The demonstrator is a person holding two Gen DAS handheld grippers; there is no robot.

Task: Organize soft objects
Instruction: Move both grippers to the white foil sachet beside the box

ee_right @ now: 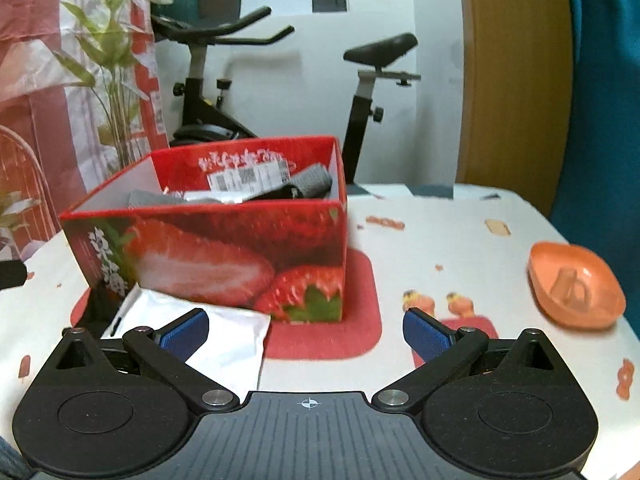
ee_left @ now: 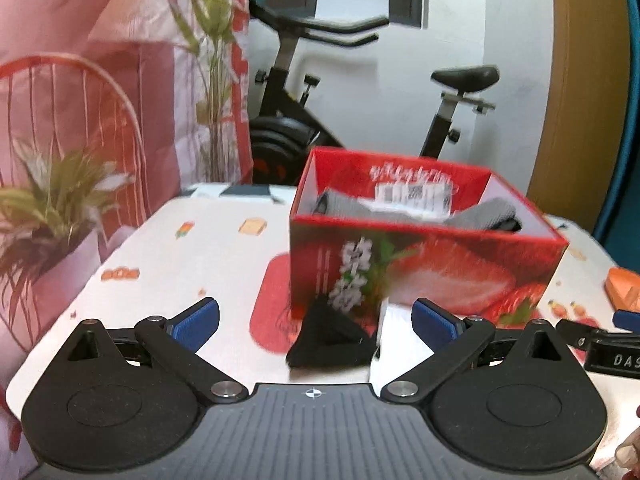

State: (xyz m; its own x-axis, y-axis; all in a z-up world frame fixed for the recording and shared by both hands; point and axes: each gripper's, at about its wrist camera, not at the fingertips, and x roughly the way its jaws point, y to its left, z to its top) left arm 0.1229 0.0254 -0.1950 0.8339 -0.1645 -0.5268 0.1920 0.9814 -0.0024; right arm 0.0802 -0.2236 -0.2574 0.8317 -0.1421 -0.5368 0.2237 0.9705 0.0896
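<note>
On the left side, beyond the table point(ee_left: 168, 264), we see a plant point(ee_left: 52, 208) in front of a pink curtain point(ee_left: 80, 40). The left gripper point(ee_left: 316, 320) hangs low over the table, and its jaws stand wide open and hold nothing. Between its blue pads point(ee_left: 196, 324) lies a black cloth point(ee_left: 330, 340), crumpled, just in front of the box point(ee_left: 420, 272). We cannot tell if the cloth touches the box. A white packet point(ee_right: 192, 328) lies beside the cloth, to its right, with one corner against the box front.

The box is red, with strawberries printed on it, and it is open at the top. It stands on a red patch of the table cover. Inside it we see grey cloths point(ee_right: 312, 178), something black and a packet with a barcode label point(ee_right: 248, 178); the picture is too blurred to say more.

The right gripper point(ee_right: 306, 332) is also low over the table, to the right of the packet. Its jaws are wide open and empty, and the left pad is over the edge of the packet. Far right on the table rests an orange dish point(ee_right: 576, 284), well apart from the box. Behind the table stands an exercise bike point(ee_right: 280, 80).
</note>
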